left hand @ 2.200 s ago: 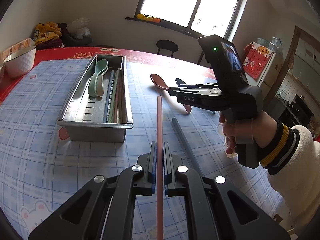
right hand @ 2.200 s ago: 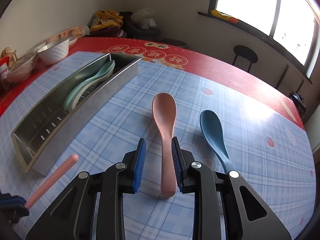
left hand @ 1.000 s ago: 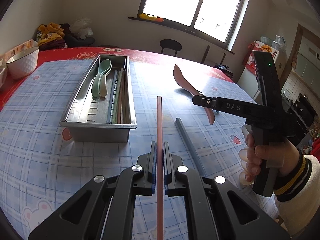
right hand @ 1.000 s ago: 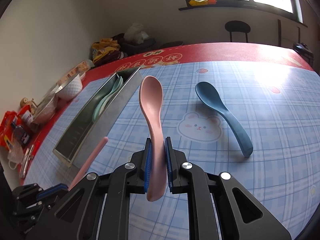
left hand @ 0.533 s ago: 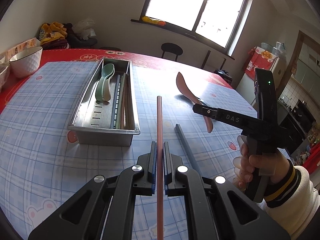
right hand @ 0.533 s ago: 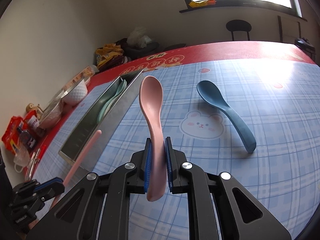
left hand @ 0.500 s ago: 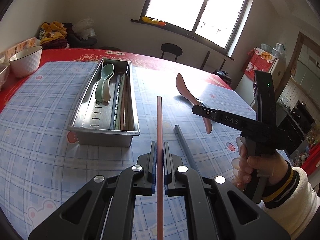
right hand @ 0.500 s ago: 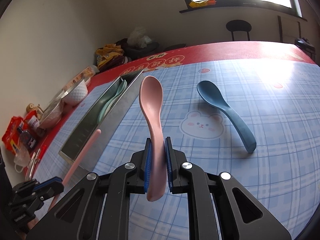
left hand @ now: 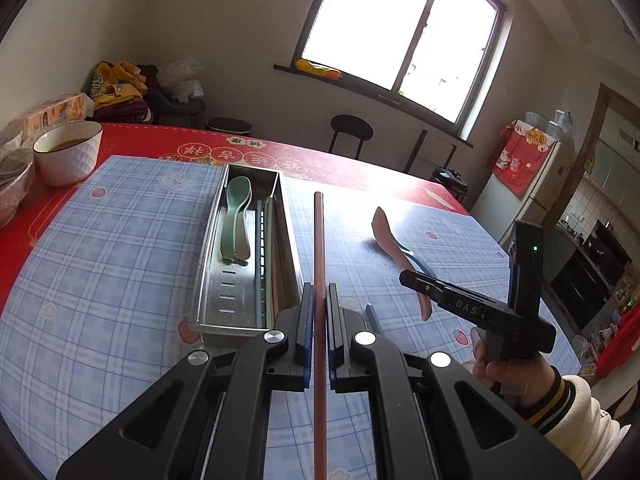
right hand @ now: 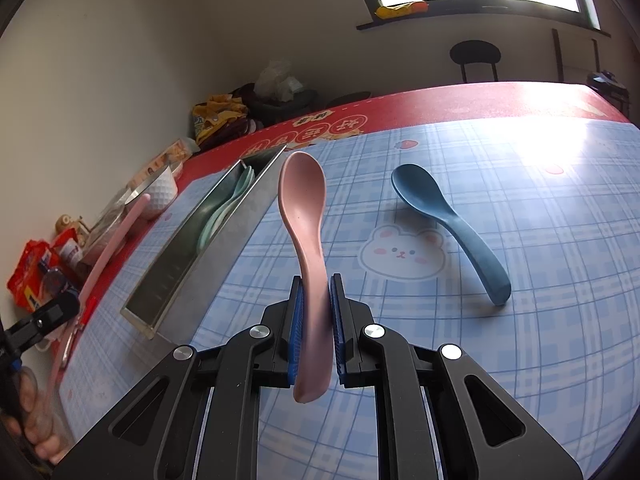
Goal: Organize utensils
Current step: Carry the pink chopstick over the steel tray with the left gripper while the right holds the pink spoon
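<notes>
Table [left hand: 120, 240]: covered by a blue checked cloth with bear and strawberry prints; red border at the far edge carries Chinese characters, too small to read.
Tray [left hand: 208, 280]: long metal tray near the table's middle, long axis running from the near edge toward the far edge; holds green spoons [left hand: 236, 224], bowls toward the far end, and thin sticks along its right wall.
Left gripper [left hand: 317, 312]: pads clamped on a pink chopstick [left hand: 319, 248]; the stick runs straight ahead along the fingers, tip toward the far edge, held in the air just right of the tray.
Right gripper [right hand: 316, 312]: pads pressed together on the handle of a pink spoon [right hand: 306, 216]; bowl points forward and up, handle end hangs toward the camera, clear of the cloth. "DAS" is printed on its finger, legible only in the left view.
Blue spoon [right hand: 448, 224]: lies on the cloth right of the pink spoon, bowl toward the far edge, beside a bear print; shown in full only by the right view.
Dark chopstick [left hand: 372, 316]: on the cloth right of the left gripper, mostly hidden.
White bowl [left hand: 68, 152]: at the table's far left corner.
</notes>
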Demonstrator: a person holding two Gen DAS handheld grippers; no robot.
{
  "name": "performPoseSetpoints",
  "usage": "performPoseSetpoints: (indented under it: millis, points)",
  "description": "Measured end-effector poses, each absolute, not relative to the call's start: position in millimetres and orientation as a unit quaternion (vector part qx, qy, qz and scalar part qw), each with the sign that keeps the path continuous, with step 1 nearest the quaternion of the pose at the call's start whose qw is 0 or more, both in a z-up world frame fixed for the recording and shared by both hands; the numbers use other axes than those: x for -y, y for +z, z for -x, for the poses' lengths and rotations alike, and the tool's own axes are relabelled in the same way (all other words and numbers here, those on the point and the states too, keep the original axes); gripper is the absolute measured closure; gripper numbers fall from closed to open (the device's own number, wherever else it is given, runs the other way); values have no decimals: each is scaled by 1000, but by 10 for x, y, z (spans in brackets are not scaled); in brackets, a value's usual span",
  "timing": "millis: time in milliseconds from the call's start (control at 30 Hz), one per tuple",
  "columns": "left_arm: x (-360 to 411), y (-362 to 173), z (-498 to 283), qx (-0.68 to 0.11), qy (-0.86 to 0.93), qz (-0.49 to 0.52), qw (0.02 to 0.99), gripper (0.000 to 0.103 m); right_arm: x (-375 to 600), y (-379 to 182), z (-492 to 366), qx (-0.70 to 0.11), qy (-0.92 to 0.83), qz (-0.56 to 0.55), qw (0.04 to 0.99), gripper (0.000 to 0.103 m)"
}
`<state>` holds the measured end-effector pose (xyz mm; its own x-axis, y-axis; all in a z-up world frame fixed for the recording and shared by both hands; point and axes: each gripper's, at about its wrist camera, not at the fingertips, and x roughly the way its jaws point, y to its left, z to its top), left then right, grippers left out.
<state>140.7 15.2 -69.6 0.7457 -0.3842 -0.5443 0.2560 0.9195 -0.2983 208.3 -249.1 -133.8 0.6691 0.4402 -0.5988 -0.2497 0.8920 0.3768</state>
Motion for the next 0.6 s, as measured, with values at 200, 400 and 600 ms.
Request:
performPoseSetpoints:
  millis: [200,400,600]
  points:
    - [-345,-498,-1623,-314,-168,115,927,97,2507,-1336,-2063,-356,183,-136,906,90]
    - [-402,-437,-2017,-329,-163,115,923,97,2514,-1344,-2059,-355,174,-139,908,90]
    - [-314,-604,-2402,-363,-151,102,914,97,2543,-1359,-2068,-355,172,-150,907,90]
